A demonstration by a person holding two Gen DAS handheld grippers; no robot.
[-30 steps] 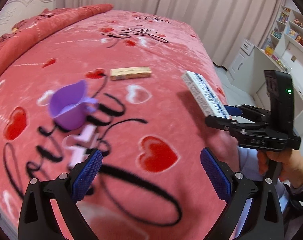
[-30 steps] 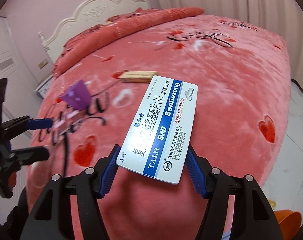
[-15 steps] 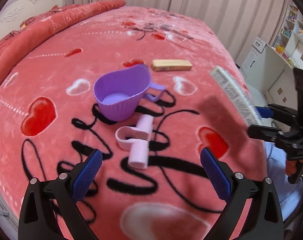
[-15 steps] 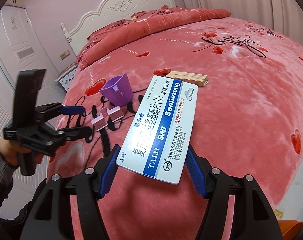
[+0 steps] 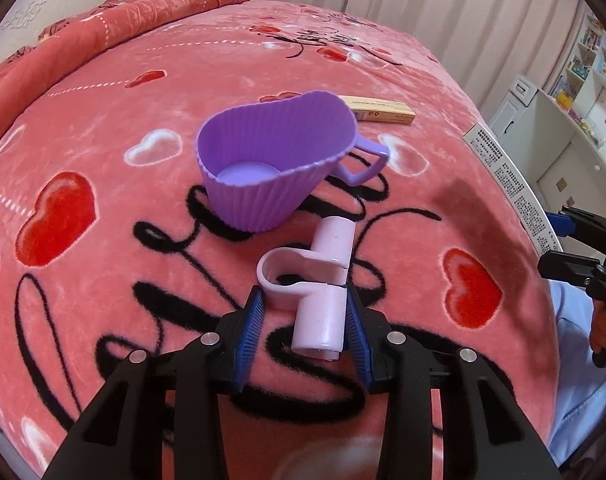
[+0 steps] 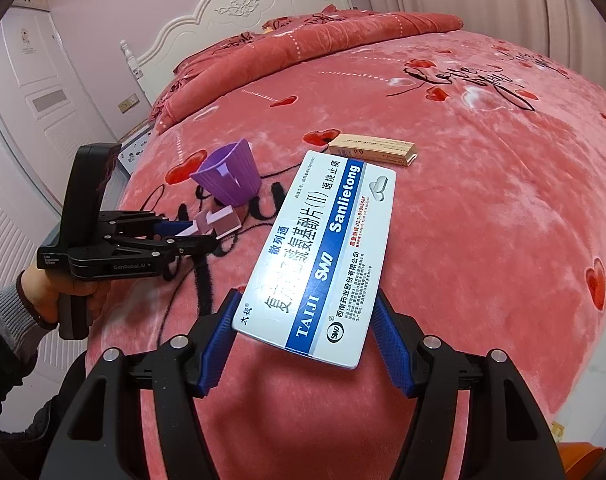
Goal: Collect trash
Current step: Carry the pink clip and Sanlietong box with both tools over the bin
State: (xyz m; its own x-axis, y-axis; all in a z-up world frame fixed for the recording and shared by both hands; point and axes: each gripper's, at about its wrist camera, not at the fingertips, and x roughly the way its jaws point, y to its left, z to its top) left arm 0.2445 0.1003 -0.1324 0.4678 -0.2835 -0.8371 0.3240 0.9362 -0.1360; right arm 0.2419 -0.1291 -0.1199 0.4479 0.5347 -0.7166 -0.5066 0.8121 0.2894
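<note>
Pale pink plastic clip [image 5: 323,292], tube-backed

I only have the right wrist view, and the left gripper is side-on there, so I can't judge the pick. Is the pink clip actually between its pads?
Observer: Yes. In the left wrist view the left gripper is closing with the pink clip between its pads, which look to be just meeting its sides.
Operator: Which part is it grabbing?
Observer: The near end of the clip's tube, with the loop against one pad.
Operator: Anything inside the purple cup?
Observer: No, the purple cup is empty; the left wrist view looks straight into it.
</note>
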